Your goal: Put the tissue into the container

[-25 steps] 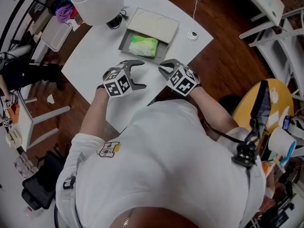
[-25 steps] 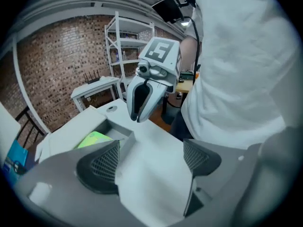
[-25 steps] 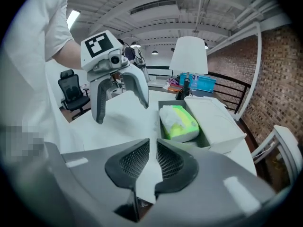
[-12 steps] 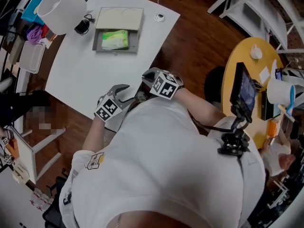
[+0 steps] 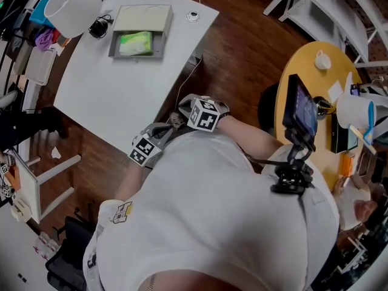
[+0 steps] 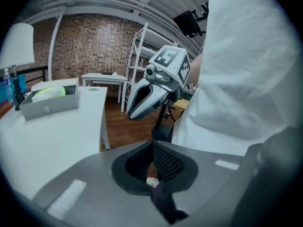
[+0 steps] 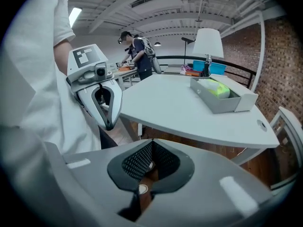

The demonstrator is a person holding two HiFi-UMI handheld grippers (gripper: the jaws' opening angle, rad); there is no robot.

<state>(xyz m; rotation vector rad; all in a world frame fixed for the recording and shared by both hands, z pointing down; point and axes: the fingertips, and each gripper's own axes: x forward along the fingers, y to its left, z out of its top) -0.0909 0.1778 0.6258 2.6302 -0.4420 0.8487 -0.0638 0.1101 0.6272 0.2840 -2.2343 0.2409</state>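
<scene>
With the tissue (image 5: 136, 43) lying inside the container (image 5: 134, 55) at the far left of the table (image 5: 121, 102), hold the left gripper (image 6: 152, 148) and right gripper (image 7: 150, 148), jaws pressed together and empty, near the body.

A white table (image 5: 121, 90) with a rounded edge stands on a dark wooden floor (image 5: 242, 47). Toward its far side sits a gray open container (image 5: 134, 56), with a pale flat piece (image 5: 144, 18) touching its far end. A white lamp (image 5: 71, 10) stands near the left corner, just beside the container, and a small black thing (image 5: 99, 27) lies between them. A small round disc (image 5: 193, 16) lies by the right edge, apart from the container.
</scene>
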